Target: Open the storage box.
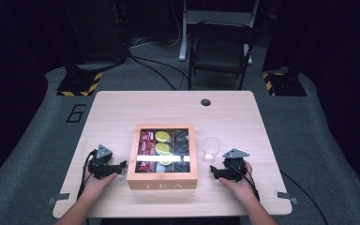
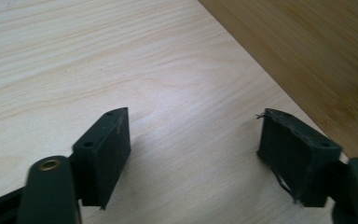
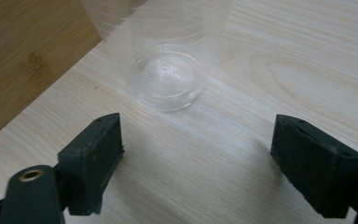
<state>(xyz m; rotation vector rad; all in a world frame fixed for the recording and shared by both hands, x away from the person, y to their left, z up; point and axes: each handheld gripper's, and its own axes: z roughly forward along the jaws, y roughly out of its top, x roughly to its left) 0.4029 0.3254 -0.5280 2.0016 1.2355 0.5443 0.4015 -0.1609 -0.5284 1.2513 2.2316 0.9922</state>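
Standing upright, clear cup beside tea box.

Legible text: "TEA" on front wall of wooden box; numeral "6" on grey floor mat, left of table. Packet labels unreadable.

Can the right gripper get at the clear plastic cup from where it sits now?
Probably yes: the right gripper is open, aimed at the clear plastic cup, with bare table between them.
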